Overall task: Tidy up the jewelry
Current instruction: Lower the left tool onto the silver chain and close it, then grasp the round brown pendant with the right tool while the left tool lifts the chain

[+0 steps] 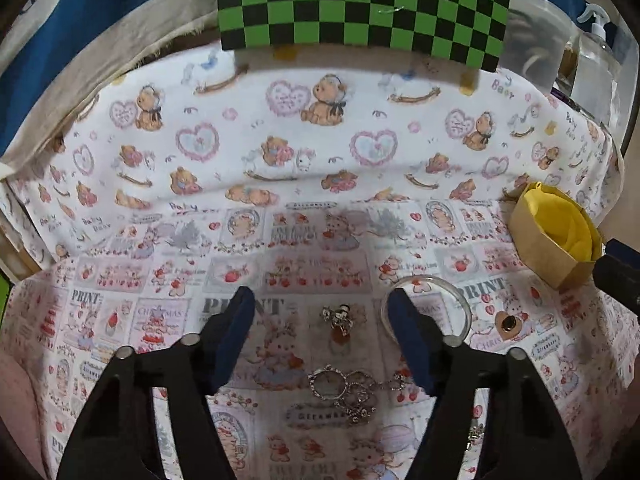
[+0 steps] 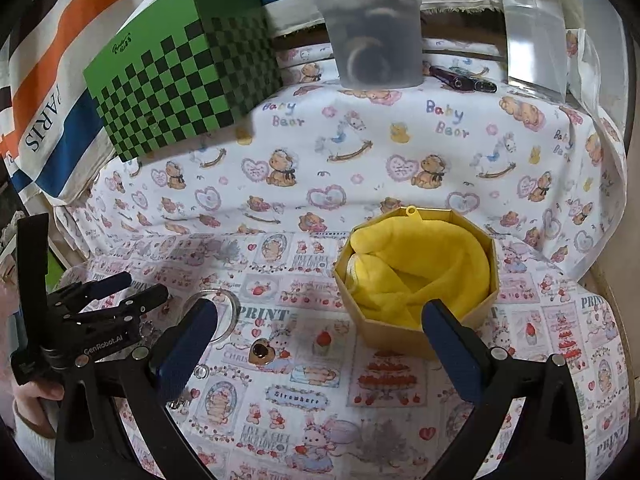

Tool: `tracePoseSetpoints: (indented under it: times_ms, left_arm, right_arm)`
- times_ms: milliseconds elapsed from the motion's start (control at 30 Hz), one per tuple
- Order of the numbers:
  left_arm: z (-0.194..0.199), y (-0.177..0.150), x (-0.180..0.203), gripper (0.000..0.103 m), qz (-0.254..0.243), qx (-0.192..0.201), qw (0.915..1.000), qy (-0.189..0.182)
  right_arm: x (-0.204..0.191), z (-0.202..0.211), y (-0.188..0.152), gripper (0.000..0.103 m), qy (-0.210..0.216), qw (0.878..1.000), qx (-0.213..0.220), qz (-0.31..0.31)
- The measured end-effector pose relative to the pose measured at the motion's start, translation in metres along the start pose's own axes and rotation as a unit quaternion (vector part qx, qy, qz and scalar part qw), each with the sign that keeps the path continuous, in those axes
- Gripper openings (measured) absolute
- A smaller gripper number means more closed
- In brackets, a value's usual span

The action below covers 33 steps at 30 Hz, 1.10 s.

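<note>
My left gripper (image 1: 322, 312) is open and empty, low over the printed cloth. Between its fingers lies a small charm (image 1: 338, 320) with an amber bead. Nearer the camera lies a silver chain piece with a round frame (image 1: 340, 390). A clear bangle (image 1: 434, 304) lies behind the right finger. A heart-shaped gold pendant (image 1: 508, 324) lies to the right; it also shows in the right wrist view (image 2: 262, 352). My right gripper (image 2: 320, 326) is open and empty, in front of the octagonal gold box (image 2: 404, 334) lined with yellow cloth (image 2: 416, 264). The left gripper (image 2: 108, 296) shows at the far left there.
A green checkered box (image 2: 180, 76) stands at the back left. A clear plastic cup (image 2: 372, 32) and a clear bottle (image 2: 536, 36) stand at the back, with a dark flat object (image 2: 460, 78) between them. A striped bag (image 2: 44, 92) hangs at the left.
</note>
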<state>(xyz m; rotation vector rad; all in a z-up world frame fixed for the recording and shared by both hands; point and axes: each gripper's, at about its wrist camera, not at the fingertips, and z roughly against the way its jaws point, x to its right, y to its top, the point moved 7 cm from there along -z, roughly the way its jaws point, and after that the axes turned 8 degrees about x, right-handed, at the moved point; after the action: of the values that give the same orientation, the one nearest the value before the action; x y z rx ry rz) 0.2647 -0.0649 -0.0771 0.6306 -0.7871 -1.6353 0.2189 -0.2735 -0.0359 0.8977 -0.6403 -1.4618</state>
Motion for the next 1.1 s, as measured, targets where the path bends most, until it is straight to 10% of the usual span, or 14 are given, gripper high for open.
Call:
tracePoseSetpoints:
  times_ms: [367,533,867,1100]
  left_arm:
    - [-0.023,-0.01,0.005,0.02,0.005,-0.029,0.9995,0.004]
    - [-0.018,-0.007,0.004,0.018,0.032,-0.02,0.9991,-0.019]
    - [0.06,0.033,-0.038,0.018,0.103,0.114,0.9881,-0.002]
    - [0.076,0.042,-0.048,0.018,0.099,0.149,0.9838,0.018]
  right_arm:
    - [0.0,-0.007,-0.004,0.103,0.004,1.0,-0.012,-0.004]
    - [0.001,-0.009,-0.005,0.103,0.006,1.0,-0.013,-0.006]
    - [-0.023,-0.008,-0.013,0.102,0.053,0.998,-0.031,0.019]
    - [-0.056,-0.029,-0.03,0.068,0.075,0.992,-0.077,0.058]
